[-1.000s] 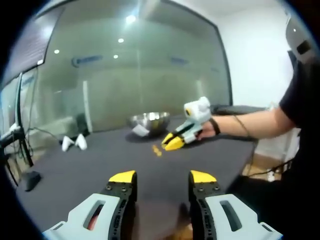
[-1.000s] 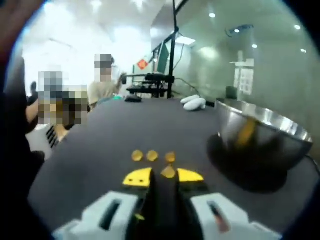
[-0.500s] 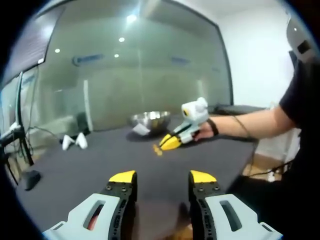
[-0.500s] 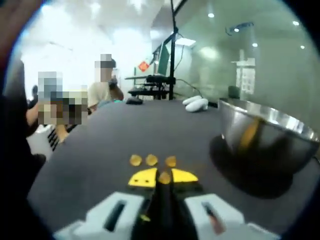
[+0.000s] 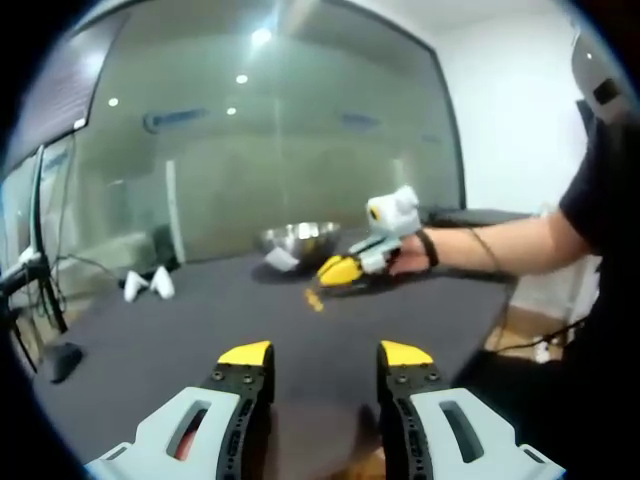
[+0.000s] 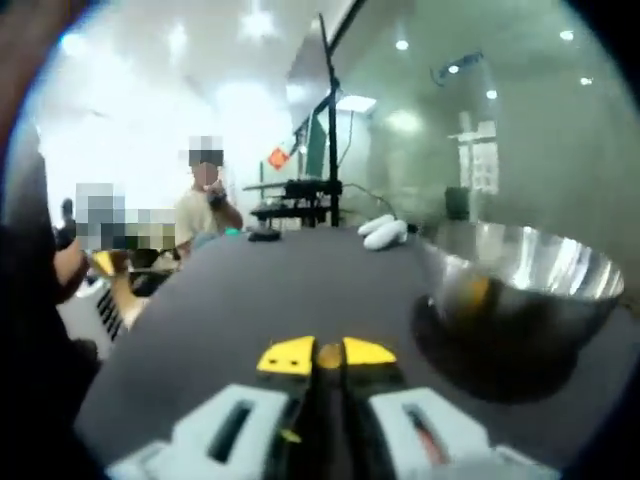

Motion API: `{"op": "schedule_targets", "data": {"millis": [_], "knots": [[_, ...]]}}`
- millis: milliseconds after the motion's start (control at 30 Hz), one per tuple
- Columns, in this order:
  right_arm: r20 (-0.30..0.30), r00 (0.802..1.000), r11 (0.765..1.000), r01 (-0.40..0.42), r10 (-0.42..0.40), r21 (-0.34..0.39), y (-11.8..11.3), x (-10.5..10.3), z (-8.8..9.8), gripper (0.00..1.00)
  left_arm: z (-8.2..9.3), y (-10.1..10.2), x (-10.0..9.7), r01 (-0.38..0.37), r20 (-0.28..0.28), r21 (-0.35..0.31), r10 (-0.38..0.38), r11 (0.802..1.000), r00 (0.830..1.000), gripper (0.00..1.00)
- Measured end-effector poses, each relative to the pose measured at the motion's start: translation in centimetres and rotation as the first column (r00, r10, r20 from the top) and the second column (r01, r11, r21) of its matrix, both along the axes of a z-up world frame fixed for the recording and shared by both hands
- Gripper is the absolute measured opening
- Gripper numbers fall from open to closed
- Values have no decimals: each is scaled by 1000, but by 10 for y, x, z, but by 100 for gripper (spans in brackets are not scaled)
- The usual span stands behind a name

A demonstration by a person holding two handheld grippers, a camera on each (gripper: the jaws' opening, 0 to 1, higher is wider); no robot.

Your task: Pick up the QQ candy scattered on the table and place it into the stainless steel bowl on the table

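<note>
My right gripper (image 6: 328, 356) is shut on one orange QQ candy (image 6: 329, 352), pinched between its yellow tips and held above the dark table. The stainless steel bowl (image 6: 520, 290) stands just ahead and to the right, with an orange glint on its side. In the left gripper view that same gripper (image 5: 343, 268) hangs in a person's hand a little above the table, in front of the bowl (image 5: 300, 239). A few orange candies (image 5: 313, 298) lie on the table below it. My left gripper (image 5: 325, 356) stays near the table's front edge, open, nothing between its jaws.
Two white rounded objects (image 5: 148, 285) lie at the table's far left, also seen as white shapes (image 6: 383, 230) beyond the bowl. A white packet (image 5: 282, 260) rests by the bowl. A stand with cables (image 5: 35, 290) rises at the left edge. People sit beyond the table (image 6: 205, 205).
My right gripper has shut on one candy and lifted it off the table, tilting up towards the bowl. The left gripper has stayed still.
</note>
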State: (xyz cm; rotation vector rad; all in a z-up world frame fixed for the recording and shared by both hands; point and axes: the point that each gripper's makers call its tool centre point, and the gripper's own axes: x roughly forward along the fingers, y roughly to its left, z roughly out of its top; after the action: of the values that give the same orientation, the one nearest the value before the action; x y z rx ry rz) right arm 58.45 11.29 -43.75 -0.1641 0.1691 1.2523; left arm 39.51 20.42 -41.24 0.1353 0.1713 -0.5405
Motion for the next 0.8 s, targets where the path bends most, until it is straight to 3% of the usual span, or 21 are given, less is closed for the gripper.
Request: {"op": "schedule_targets", "data": {"millis": [433, 700, 800], "knots": [[80, 984, 984, 152, -160, 98, -26, 18, 46, 10, -2, -9, 1, 21, 0, 0, -21, 1000, 1000, 42], [166, 931, 942, 303, -325, 147, -41, 61, 80, 10, -1, -9, -1, 22, 6, -3, -22, 1000, 1000, 42], [154, 917, 926, 344, -367, 155, -42, 80, 86, 10, -2, -7, -2, 17, 2, -4, -17, 1000, 1000, 42]]}}
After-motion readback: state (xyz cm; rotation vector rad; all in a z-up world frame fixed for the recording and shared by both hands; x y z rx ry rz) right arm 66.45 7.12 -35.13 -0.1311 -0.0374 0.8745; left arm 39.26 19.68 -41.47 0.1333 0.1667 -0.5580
